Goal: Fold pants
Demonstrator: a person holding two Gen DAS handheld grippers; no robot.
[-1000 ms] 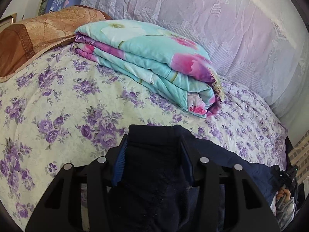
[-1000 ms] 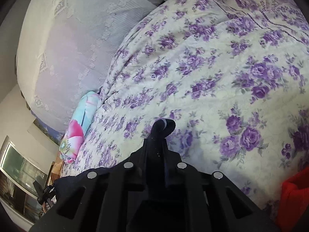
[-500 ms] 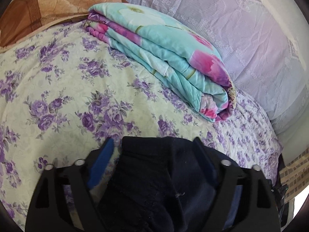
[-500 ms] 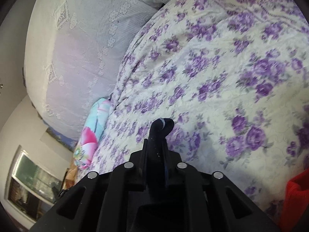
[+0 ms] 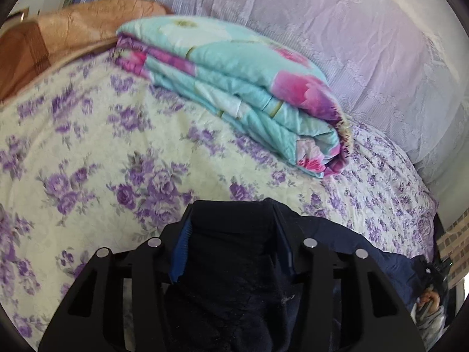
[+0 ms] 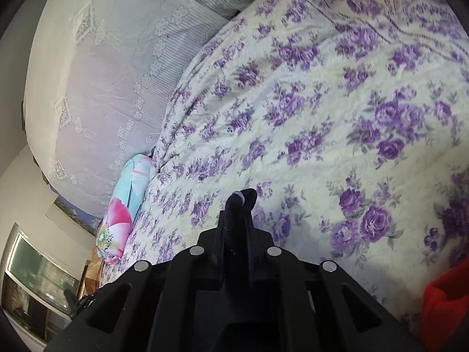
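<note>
Pants (image 5: 234, 264): thick dark-navy bunch fills the left claw (image 5: 233, 228), whose jaws have just been closing and now clamp it; the rest trails to 4 o'clock over the floral bed (image 5: 88, 146). Right claw (image 6: 238, 214) has also just narrowed, nearly closed, pinching a thin dark edge of the pants above the bed. Folded turquoise quilt (image 5: 249, 88) at 12 o'clock of left claw.

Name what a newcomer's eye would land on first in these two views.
First, the folded turquoise quilt with pink flowers, lying on the cream bedspread printed with purple roses near the back. Then the dark navy pants, bunched between the left hand-held gripper fingers up front.
</note>
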